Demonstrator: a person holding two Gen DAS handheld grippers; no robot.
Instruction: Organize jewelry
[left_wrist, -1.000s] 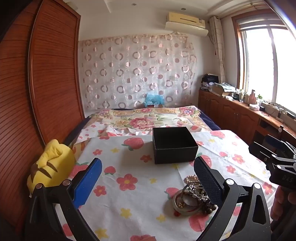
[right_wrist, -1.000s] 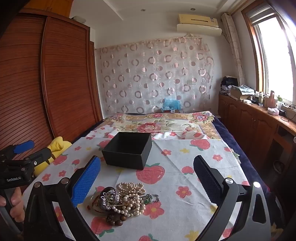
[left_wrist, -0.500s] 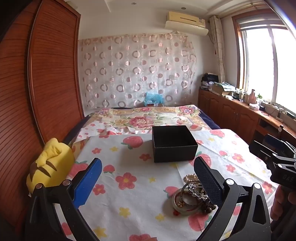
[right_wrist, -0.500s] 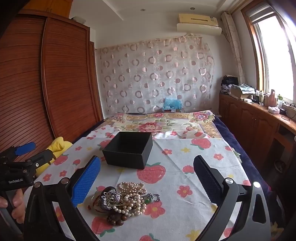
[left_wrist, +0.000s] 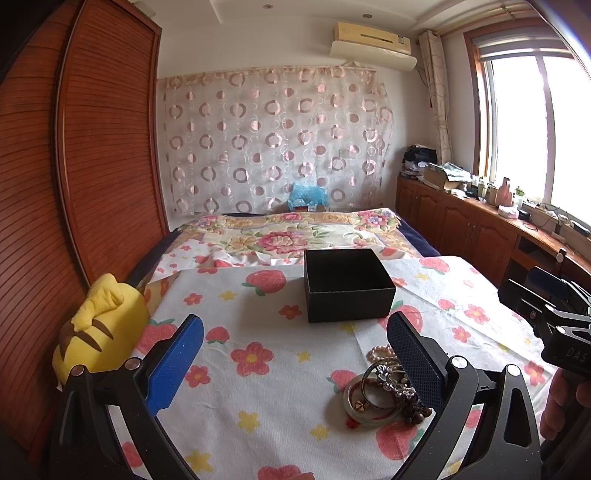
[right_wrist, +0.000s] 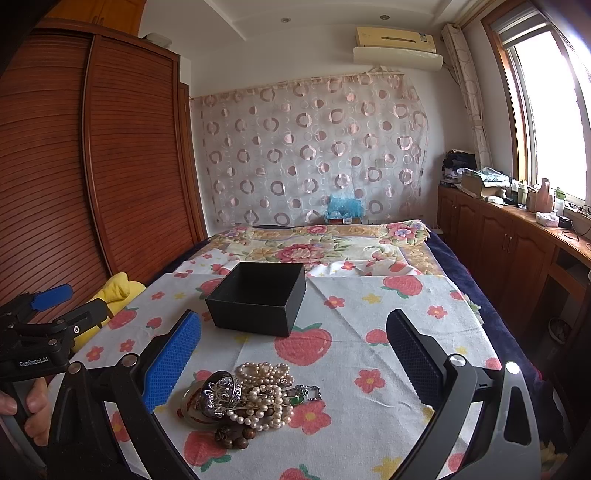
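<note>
A pile of jewelry (right_wrist: 251, 400) with pearl strands, a silver ring, bangles and dark beads lies on the strawberry-print cloth; in the left wrist view (left_wrist: 384, 393) it lies near the right finger. An empty black box (right_wrist: 260, 299) stands open beyond it, also seen in the left wrist view (left_wrist: 347, 284). My left gripper (left_wrist: 295, 349) is open and empty, above the cloth left of the pile. My right gripper (right_wrist: 293, 347) is open and empty, above the pile.
A yellow plush toy (left_wrist: 101, 332) lies at the cloth's left edge beside a wooden wardrobe (left_wrist: 74, 184). A floral bedspread (left_wrist: 291, 232) lies behind the box. Wooden cabinets (right_wrist: 509, 243) with clutter line the right wall under the window.
Both grippers have shifted only slightly; the view has barely moved. The jewelry and the box have not moved.
</note>
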